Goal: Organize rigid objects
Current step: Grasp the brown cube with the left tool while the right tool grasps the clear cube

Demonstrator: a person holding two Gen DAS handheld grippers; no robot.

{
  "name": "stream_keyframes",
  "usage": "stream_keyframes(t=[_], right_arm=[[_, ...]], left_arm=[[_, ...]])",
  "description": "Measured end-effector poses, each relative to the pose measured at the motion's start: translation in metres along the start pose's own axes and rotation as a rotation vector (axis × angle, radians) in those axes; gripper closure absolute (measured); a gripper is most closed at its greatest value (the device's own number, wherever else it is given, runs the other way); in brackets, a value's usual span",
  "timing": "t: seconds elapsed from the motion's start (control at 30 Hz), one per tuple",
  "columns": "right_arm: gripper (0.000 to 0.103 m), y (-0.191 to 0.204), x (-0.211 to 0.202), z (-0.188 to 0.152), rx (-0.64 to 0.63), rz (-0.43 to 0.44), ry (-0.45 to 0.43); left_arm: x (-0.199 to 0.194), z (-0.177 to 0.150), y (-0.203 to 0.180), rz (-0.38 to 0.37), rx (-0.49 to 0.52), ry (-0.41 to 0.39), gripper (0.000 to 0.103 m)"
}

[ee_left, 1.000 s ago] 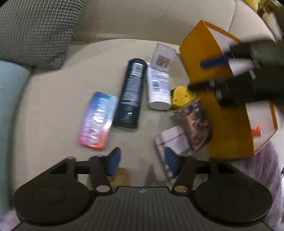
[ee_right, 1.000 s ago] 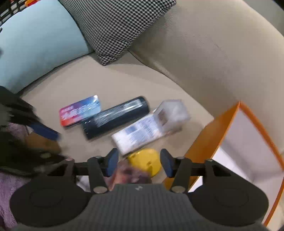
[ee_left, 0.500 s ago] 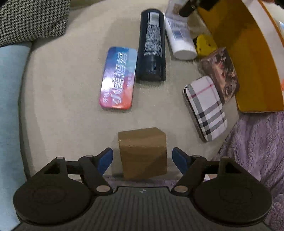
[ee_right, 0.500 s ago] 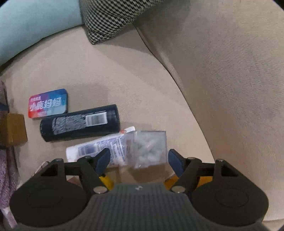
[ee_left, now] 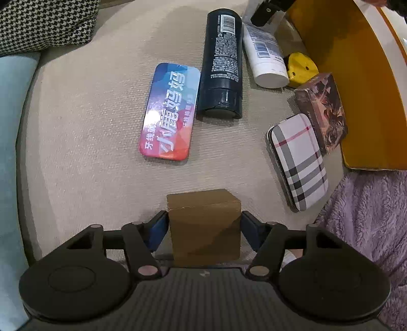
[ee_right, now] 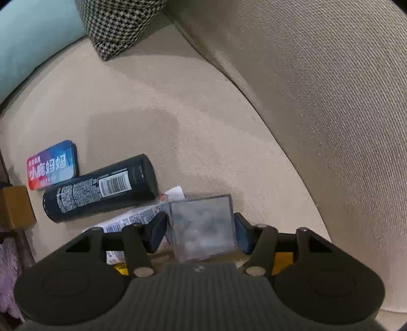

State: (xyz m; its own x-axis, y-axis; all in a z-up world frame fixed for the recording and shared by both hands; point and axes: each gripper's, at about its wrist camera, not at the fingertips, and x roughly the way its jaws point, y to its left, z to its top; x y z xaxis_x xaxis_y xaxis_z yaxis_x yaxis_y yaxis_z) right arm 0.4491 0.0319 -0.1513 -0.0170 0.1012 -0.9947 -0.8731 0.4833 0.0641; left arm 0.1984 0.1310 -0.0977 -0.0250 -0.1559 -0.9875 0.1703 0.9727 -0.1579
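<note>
My left gripper [ee_left: 204,226] is shut on a brown cardboard cube [ee_left: 204,224] at the sofa seat's front edge. My right gripper [ee_right: 201,228] is shut on a clear plastic box [ee_right: 202,226] of white pieces, beside a white tube [ee_right: 137,219]. On the seat lie a colourful tin [ee_left: 169,112], a dark bottle [ee_left: 222,63], the white tube [ee_left: 264,58], a yellow object [ee_left: 301,68], a patterned card box [ee_left: 323,112] and a plaid case [ee_left: 299,163]. An orange box [ee_left: 356,76] stands at the right. The tin [ee_right: 52,164], the bottle [ee_right: 101,187] and the cube [ee_right: 15,207] also show in the right wrist view.
A houndstooth cushion [ee_right: 119,23] and a light blue cushion [ee_right: 33,38] lie at the back left. The sofa backrest [ee_right: 318,89] rises to the right. A purple fluffy blanket [ee_left: 368,216] covers the front right. My right gripper's arm [ee_left: 269,10] shows by the orange box.
My left gripper has closed onto the brown cube. My right gripper moved from the yellow object to the clear box and closed onto it.
</note>
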Motion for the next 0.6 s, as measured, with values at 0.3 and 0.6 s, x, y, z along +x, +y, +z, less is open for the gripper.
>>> stream_keyframes(t=[0.3, 0.6], right_arm=[[0.048, 0.017, -0.031, -0.028, 0.0, -0.021, -0.085], [0.048, 0.046, -0.098, -0.068, 0.052, -0.03, -0.261]], left_arm=[[0.0, -0.008, 0.0, 0.021, -0.023, -0.002, 0.032], [0.001, -0.031, -0.014, 0.106, -0.066, -0.115, 0.034]])
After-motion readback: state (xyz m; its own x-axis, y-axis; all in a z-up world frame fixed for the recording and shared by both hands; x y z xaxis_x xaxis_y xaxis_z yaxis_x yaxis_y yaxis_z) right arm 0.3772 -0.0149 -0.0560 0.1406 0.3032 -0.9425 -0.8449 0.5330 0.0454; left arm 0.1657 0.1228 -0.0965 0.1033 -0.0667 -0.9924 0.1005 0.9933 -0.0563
